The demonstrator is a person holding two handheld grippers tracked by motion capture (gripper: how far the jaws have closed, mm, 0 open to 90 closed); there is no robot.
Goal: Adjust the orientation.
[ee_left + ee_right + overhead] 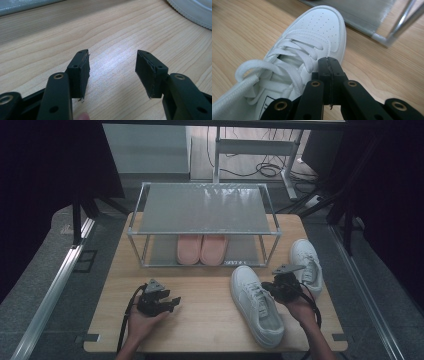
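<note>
My right fingers (329, 75) are pressed flat together with nothing between them, hovering right beside the near white sneaker (256, 304), at its lace side. In the high view my right gripper (284, 285) sits between that sneaker and the second white sneaker (306, 262). My left fingers (112, 72) stand wide apart and hold nothing, with bare wood showing between them; my left gripper (159, 301) rests low over the left part of the worktop (200, 320), well apart from both sneakers.

The near sneaker lies upright on its sole on the right half of the worktop. Its long axis runs from the heel at the near edge to the toe farther off, slanting a little to the left, so the toe points toward the rack (202, 222). The second sneaker lies just right of it, its toe pointing away from me too.

Beyond them the metal rack stands at the far side of the worktop, and a pair of pink slippers (202, 249) sits on its lower shelf.
</note>
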